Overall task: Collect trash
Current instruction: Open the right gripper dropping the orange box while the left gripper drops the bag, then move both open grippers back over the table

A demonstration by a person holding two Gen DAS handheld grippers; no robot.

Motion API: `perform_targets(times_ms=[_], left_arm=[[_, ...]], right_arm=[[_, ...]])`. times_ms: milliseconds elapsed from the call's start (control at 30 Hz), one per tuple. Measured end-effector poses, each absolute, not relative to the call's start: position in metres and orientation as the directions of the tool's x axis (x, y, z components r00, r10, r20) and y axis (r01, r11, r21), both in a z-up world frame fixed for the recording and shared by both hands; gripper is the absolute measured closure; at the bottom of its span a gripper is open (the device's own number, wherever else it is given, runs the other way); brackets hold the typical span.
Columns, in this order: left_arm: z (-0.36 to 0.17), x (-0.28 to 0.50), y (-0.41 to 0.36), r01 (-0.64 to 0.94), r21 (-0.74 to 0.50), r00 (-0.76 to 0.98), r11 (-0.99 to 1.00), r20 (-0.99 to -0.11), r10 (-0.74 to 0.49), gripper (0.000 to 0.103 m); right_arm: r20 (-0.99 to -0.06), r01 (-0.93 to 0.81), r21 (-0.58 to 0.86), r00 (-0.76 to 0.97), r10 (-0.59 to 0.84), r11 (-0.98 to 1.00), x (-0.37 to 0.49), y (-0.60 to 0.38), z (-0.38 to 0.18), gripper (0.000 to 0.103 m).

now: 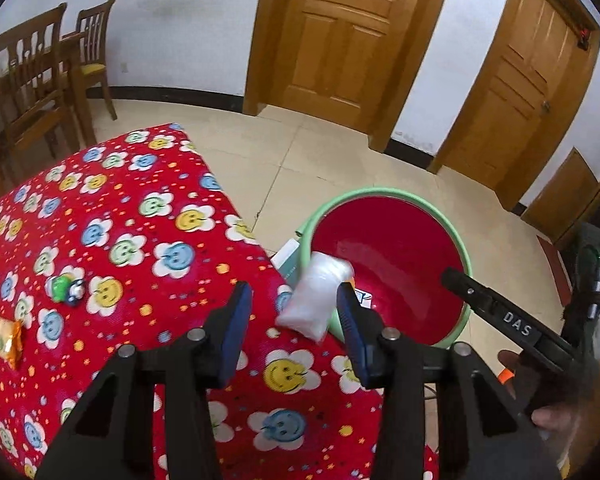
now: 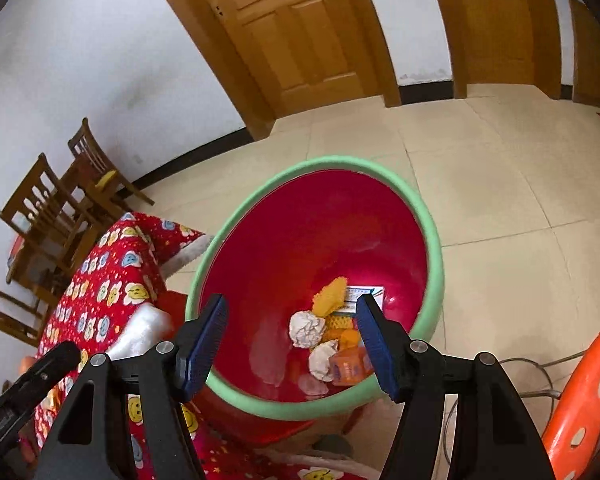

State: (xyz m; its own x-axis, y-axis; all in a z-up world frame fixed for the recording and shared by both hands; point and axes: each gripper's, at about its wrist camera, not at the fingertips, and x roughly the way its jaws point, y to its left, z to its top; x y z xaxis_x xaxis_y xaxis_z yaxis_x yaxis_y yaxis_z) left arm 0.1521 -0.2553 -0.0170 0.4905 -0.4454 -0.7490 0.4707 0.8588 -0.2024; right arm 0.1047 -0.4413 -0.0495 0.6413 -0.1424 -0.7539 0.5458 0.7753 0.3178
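Observation:
In the left wrist view a white plastic packet (image 1: 316, 296), blurred, sits at the corner of the red smiley-flower table (image 1: 120, 220), against the green rim of the red bin (image 1: 380, 191). My left gripper (image 1: 294, 292) is open. The packet lies just beyond its tips, close to the right finger and apart from the left one. My right gripper (image 2: 292, 300) hangs open above the bin (image 2: 340, 160) with nothing between its fingers. Crumpled white paper (image 2: 306, 328), yellow scraps (image 2: 330, 300) and an orange packet (image 2: 350, 368) lie in the bin's bottom.
A green-and-white small object (image 1: 66, 288) and an orange snack wrapper (image 1: 0, 340) lie on the table's left side. Wooden chairs (image 1: 32, 80) stand behind it. An orange stool (image 2: 580, 400) is to the right of the bin. Tiled floor and wooden doors (image 1: 348, 32) lie beyond.

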Motion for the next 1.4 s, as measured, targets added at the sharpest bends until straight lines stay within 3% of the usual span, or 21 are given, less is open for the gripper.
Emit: perform_targets(times_ms=[567, 700, 1400], left_arm=[[-0.032, 0.156, -0.261, 0.451, -0.21, 0.46, 0.867, -0.778, -0.428, 0.058], [-0.031, 0.156, -0.246, 0.414, -0.212, 0.474, 0.885, -0.78, -0.408, 0.047], [-0.028, 0.174, -0.098, 0.029, -0.2, 0.579, 0.979, -0.795, -0.18, 0.037]], right_arm=[[-0.744, 0.543, 0.339, 0.655, -0.135, 0.768, 0.096, -0.444, -0.047, 0.036], [-0.737, 0.527, 0.348, 0.665, -0.12, 0.776, 0.095, -0.439, -0.044, 0.036], [-0.705, 0.367, 0.336, 0.709, -0.027, 0.867, 0.118, -0.372, -0.021, 0.035]])
